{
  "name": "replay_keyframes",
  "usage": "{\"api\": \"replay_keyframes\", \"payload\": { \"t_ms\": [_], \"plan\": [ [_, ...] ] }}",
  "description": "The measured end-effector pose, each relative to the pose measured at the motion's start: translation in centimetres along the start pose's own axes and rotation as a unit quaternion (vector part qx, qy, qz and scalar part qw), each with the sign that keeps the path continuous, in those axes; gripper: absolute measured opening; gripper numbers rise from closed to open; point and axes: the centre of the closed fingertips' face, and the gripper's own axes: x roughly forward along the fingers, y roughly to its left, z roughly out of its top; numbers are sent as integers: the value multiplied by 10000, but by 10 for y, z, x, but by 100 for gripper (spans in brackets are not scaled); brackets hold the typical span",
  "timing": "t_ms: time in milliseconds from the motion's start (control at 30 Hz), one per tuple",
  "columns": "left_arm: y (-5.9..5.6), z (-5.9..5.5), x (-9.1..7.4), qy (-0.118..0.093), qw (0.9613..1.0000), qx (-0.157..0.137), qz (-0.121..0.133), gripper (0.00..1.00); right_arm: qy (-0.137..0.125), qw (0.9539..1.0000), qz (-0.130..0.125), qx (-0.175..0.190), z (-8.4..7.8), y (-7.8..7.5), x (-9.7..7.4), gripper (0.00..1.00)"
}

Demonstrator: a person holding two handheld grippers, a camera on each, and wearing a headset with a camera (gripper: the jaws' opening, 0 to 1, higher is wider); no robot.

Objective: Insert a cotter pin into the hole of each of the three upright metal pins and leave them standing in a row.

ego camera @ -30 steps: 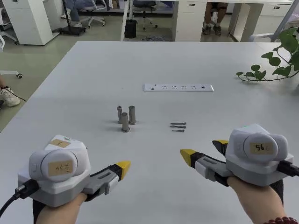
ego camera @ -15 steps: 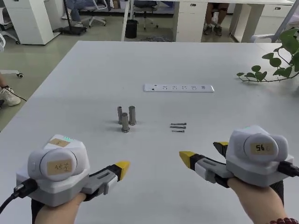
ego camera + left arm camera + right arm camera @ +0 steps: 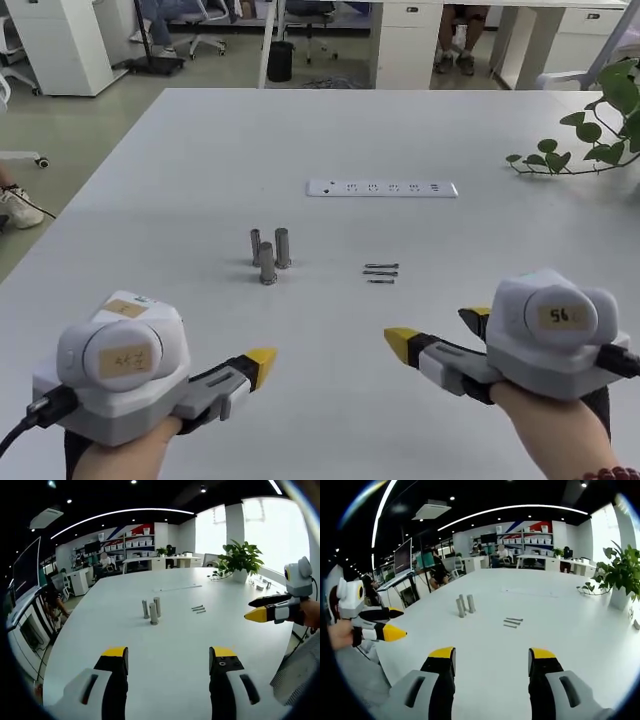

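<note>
White table (image 3: 330, 130) in a big office: your three metal pins (image 3: 267, 254) stand up near the middle, close together in a bunch, not in a row. Three cotter pins (image 3: 381, 273) lie flat to their right, apart from them. Your left gripper (image 3: 169, 655) and right gripper (image 3: 438, 326) hover near you, jaws wide apart, holding nothing. No step looks done yet; all three metal pins need a cotter pin.
</note>
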Motion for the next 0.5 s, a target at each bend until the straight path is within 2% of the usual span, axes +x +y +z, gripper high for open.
{"api": "replay_keyframes", "payload": {
  "t_ms": [333,500],
  "plan": [
    [1,1,1,-7,10000,-12,-26,64,19,10000,-25,54,0,-3,-2,56],
    [0,1,1,-6,10000,-10,-33,64,-52,10000,-10,-67,2,-1,-3,58]
  ]
}}
